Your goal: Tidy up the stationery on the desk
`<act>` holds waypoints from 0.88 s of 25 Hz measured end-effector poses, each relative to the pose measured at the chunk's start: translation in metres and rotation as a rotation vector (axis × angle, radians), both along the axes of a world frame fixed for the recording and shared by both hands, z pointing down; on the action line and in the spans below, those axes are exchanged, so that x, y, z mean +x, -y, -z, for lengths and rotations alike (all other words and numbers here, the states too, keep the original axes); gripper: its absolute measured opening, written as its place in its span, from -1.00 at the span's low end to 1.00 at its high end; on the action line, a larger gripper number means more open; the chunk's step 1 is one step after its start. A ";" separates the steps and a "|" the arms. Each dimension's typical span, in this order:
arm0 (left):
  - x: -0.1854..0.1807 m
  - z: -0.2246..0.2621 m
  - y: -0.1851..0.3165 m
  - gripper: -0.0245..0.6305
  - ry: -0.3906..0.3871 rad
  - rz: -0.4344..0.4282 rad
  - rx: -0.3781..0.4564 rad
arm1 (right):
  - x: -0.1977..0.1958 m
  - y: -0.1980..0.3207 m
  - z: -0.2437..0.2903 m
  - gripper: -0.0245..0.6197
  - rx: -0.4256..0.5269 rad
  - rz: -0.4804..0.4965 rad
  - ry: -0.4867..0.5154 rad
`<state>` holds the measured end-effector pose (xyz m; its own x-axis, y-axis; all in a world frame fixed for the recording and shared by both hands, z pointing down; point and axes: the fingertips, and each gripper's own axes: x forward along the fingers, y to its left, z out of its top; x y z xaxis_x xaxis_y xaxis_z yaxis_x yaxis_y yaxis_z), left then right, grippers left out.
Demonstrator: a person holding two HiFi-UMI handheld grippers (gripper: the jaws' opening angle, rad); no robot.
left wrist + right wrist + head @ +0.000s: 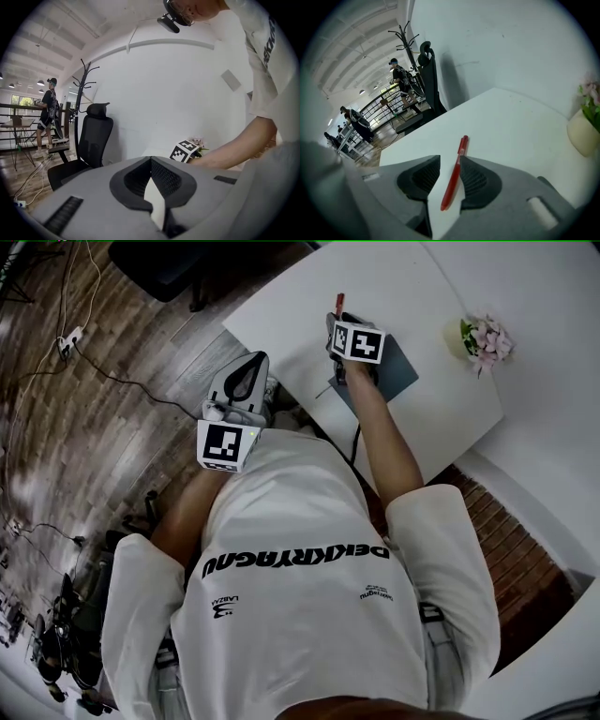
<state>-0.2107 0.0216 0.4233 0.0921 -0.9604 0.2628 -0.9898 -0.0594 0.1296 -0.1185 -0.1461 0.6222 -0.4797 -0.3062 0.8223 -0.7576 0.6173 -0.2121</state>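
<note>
Fingers of the left gripper point(151, 161) were closed on nothing, held nearest the body, off the tabletop point(511, 117). Farther out, the right gripper point(450, 161) had its fingers apart astride the red pen point(455, 171), apparently unclamped. The pen's long axis ran along the fingers, far end pointing away.

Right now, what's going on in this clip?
A person holds a gripper in each hand at a white desk. The right gripper is out over the desk with a red pen between its jaws, which are apart and not closed on it. The left gripper is shut and empty, held just off the desk's edge. A dark notebook lies by the right gripper.
</note>
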 end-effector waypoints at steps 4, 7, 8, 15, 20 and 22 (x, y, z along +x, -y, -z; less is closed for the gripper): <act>-0.002 -0.009 -0.010 -0.93 -0.009 0.020 -0.020 | 0.004 0.002 -0.006 -0.54 0.010 -0.008 -0.034; -0.003 -0.011 -0.014 -0.93 0.000 0.031 -0.037 | 0.006 0.004 -0.013 -0.56 -0.016 -0.042 -0.045; -0.005 -0.012 -0.016 -0.93 0.003 0.037 -0.044 | 0.006 0.005 -0.015 -0.58 -0.029 -0.052 -0.048; -0.002 -0.017 -0.022 -0.93 -0.015 0.038 -0.075 | 0.009 0.004 -0.022 -0.68 -0.063 -0.074 -0.071; 0.000 -0.016 -0.025 -0.93 -0.010 0.024 -0.081 | 0.012 0.004 -0.019 -0.78 -0.080 -0.106 -0.055; 0.001 -0.015 -0.026 -0.93 -0.007 0.018 -0.080 | 0.014 0.004 -0.014 -0.78 -0.100 -0.147 -0.012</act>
<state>-0.2093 0.0472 0.4383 0.0770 -0.9379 0.3384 -0.9897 -0.0307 0.1400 -0.1047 -0.1504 0.6364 -0.4257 -0.2889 0.8575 -0.8410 0.4760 -0.2572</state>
